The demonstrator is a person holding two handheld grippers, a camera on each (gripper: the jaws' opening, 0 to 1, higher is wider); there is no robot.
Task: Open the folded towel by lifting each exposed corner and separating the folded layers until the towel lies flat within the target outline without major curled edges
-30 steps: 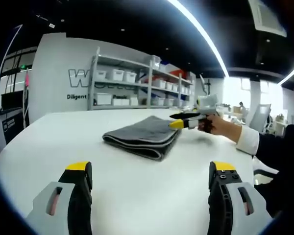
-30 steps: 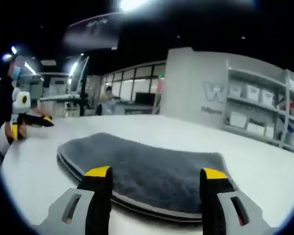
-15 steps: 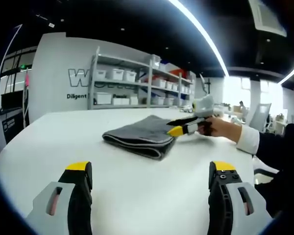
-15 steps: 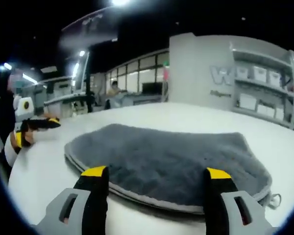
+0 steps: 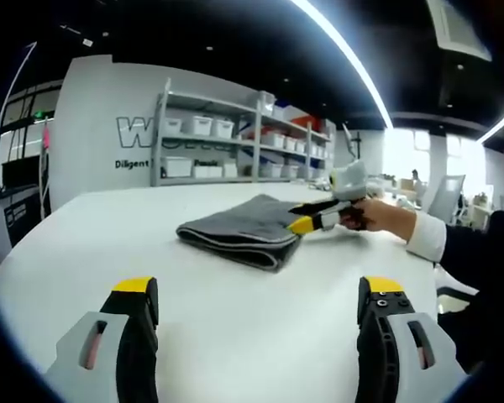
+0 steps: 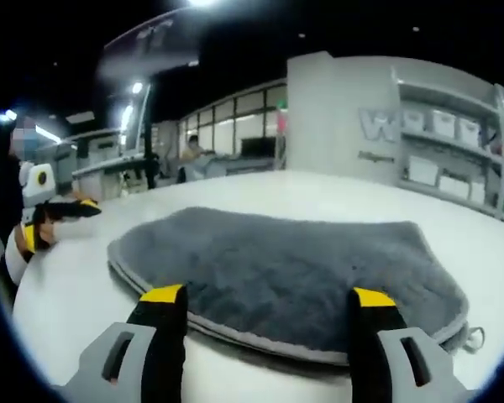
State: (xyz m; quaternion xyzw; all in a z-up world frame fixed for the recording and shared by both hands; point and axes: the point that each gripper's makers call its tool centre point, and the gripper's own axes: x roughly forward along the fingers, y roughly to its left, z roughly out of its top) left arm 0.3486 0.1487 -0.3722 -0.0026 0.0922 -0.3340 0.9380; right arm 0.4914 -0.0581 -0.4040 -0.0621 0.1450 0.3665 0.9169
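While the white table point(image 5: 84, 243) stretches under both tools, the folded grey towel point(image 6: 294, 273) lies just ahead of the right gripper point(image 6: 265, 295), jaws spread at its near edge; the left gripper point(image 5: 259, 287) waits well back, spread, holding nothing.

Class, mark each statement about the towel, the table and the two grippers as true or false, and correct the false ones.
1. The towel is grey and still folded. True.
2. The towel lies on a white table. True.
3. The right gripper is shut on the towel. False: its jaws stand open at the towel's near edge.
4. The left gripper touches the towel. False: it is open and apart from it, over bare table.
5. Shelves with white bins stand behind the table. True.
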